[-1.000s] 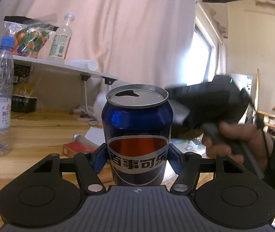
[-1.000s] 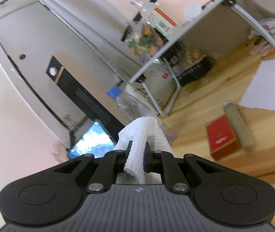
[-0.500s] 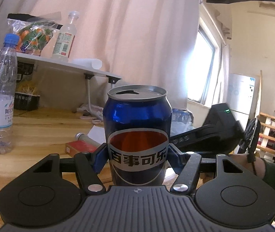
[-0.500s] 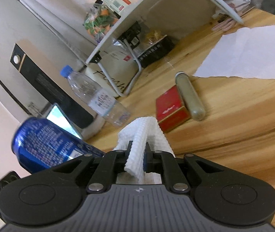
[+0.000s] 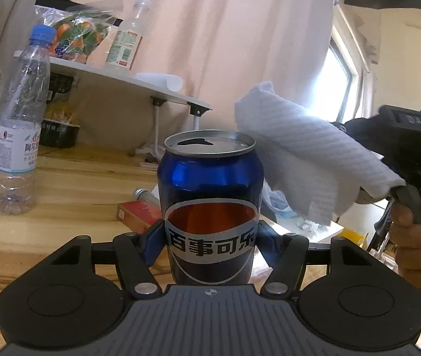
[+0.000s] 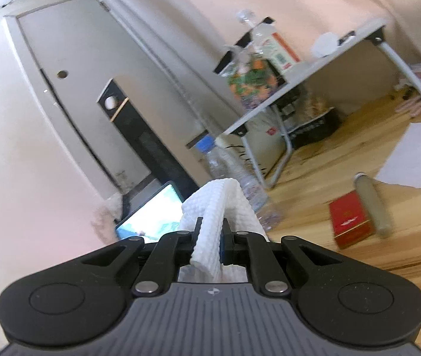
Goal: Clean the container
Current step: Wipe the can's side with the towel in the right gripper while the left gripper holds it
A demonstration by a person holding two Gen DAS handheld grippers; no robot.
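Observation:
My left gripper (image 5: pixel 210 237) is shut on a blue Pepsi can (image 5: pixel 210 195) and holds it upright above the wooden table (image 5: pixel 71 195). The can's top is open. My right gripper (image 6: pixel 210 237) is shut on a folded white paper towel (image 6: pixel 213 222). In the left wrist view the paper towel (image 5: pixel 308 160) hangs just right of the can's rim, close to it or touching. The right gripper's body (image 5: pixel 403 136) is behind the towel, held by a hand. The can is out of the right wrist view.
A clear water bottle (image 5: pixel 17 136) stands at the left. A red box (image 6: pixel 349 222) and a metal tube (image 6: pixel 373 204) lie on the table by a flat white tissue (image 6: pixel 418 154). A small white folding table (image 5: pixel 115 80) holds a snack bag and a bottle.
The right gripper has risen from low behind the can to beside its rim, bringing the towel up against the can's top right. The can stays gripped.

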